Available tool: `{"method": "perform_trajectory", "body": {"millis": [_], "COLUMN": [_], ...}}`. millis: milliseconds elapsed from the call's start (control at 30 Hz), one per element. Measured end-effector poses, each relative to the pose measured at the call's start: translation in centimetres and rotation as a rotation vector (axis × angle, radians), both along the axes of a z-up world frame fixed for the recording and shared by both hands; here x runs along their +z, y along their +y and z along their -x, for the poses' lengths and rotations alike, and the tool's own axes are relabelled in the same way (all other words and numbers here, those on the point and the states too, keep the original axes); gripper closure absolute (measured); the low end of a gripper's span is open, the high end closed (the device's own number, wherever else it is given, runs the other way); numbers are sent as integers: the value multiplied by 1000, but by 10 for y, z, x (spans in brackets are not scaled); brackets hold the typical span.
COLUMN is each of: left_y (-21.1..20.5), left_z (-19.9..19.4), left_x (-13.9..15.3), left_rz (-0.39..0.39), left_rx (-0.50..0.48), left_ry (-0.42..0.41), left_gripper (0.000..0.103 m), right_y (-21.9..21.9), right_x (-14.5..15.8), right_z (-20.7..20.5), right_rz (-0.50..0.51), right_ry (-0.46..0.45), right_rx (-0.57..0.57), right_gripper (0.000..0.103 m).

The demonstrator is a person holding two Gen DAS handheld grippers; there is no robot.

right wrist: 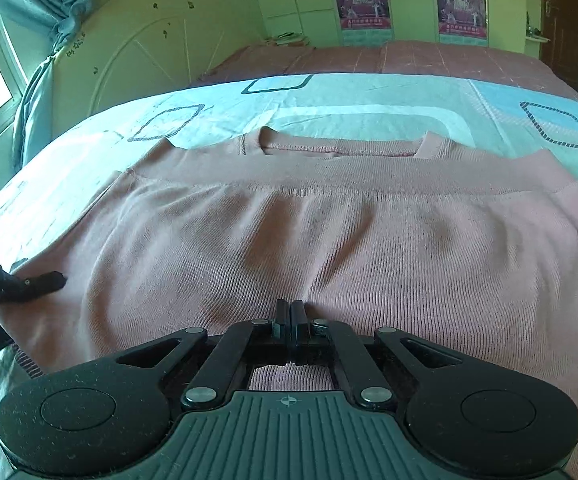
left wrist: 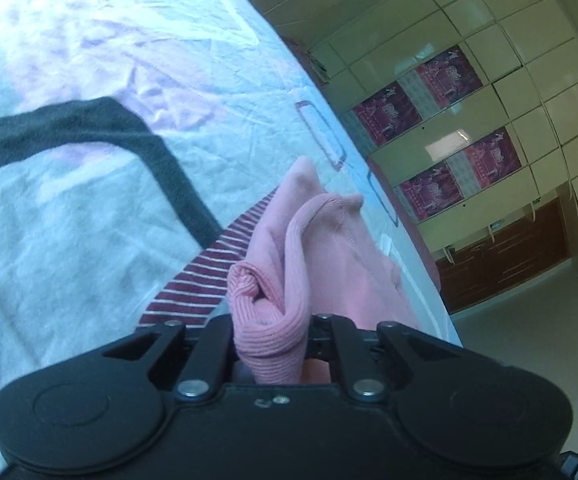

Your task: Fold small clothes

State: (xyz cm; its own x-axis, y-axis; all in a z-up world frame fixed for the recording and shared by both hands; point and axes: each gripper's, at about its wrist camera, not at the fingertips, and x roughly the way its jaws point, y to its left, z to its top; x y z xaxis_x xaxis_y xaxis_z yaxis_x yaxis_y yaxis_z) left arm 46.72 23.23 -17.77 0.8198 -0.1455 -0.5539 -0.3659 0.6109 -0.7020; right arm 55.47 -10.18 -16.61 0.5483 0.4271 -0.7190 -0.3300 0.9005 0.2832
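Observation:
A pink ribbed top [right wrist: 329, 232] lies flat on the bed, neckline [right wrist: 341, 148] at the far side. My right gripper [right wrist: 291, 312] is shut at its near hem, fingers pressed together, and the knit puckers toward the tips. My left gripper [right wrist: 59, 280] reaches in at the top's left edge. In the left wrist view a bunched fold of the pink top [left wrist: 285, 288] fills the space between the left gripper's fingers [left wrist: 213, 344], which are shut on it; the fingertips are hidden by cloth. A maroon-and-white striped cloth [left wrist: 201, 280] shows beneath the pink fold.
The pale blue bedsheet [right wrist: 369, 96] has dark rectangle outlines. Beyond it lie a maroon blanket [right wrist: 429, 56], a cream headboard [right wrist: 141, 48] and a blue curtain [right wrist: 45, 12] by a window. A wardrobe with posters [left wrist: 449, 128] stands past the bed's edge.

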Motion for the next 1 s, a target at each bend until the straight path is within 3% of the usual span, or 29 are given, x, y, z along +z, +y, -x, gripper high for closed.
{"method": "perform_trajectory", "body": {"millis": [133, 200, 367, 467, 533, 567, 600, 633, 667, 733, 833, 1000], "left_y": [-42, -76, -198, -284, -339, -361, -375, -381, -377, -347, -291, -237], "left_z": [-5, -13, -38, -53, -63, -64, -56, -46, -40, -38, -49, -77], "left_x": [51, 79, 131, 126, 102, 91, 89, 92, 96, 106, 107, 91], "left_rz": [-114, -199, -367, -472, -487, -517, -575, -628, -632, -563, -585, -564], "left_rx": [-79, -147, -368, -515, -688, -779, -794, -781, -772, -701, -568, -491], "left_ry": [-80, -106, -142, -77, 26, 67, 63, 33, 4, -31, -17, 49], "left_gripper": [94, 94, 94, 91, 61, 36, 37, 37, 37, 37, 37, 46], "right_y": [-12, -35, -142, -211, -248, -264, -279, -289, -297, -309, -310, -267], "right_x": [2, 13, 46, 55, 53, 51, 49, 49, 50, 52, 41, 24], "right_z": [-6, -4, 6, 7, 8, 8, 8, 11, 17, 27, 28, 15], "right_rz": [-64, -160, -327, -393, -449, -471, -478, -480, -491, -521, -627, -608], "right_ry": [33, 23, -49, -47, -19, 6, 36, 38, 14, 1, 55, 126], "right_rx": [16, -10, -176, -276, -307, -313, -328, -342, -343, -316, -271, -162], "right_gripper": [103, 103, 103, 103, 103, 98, 85, 38, 19, 20, 47, 48]}}
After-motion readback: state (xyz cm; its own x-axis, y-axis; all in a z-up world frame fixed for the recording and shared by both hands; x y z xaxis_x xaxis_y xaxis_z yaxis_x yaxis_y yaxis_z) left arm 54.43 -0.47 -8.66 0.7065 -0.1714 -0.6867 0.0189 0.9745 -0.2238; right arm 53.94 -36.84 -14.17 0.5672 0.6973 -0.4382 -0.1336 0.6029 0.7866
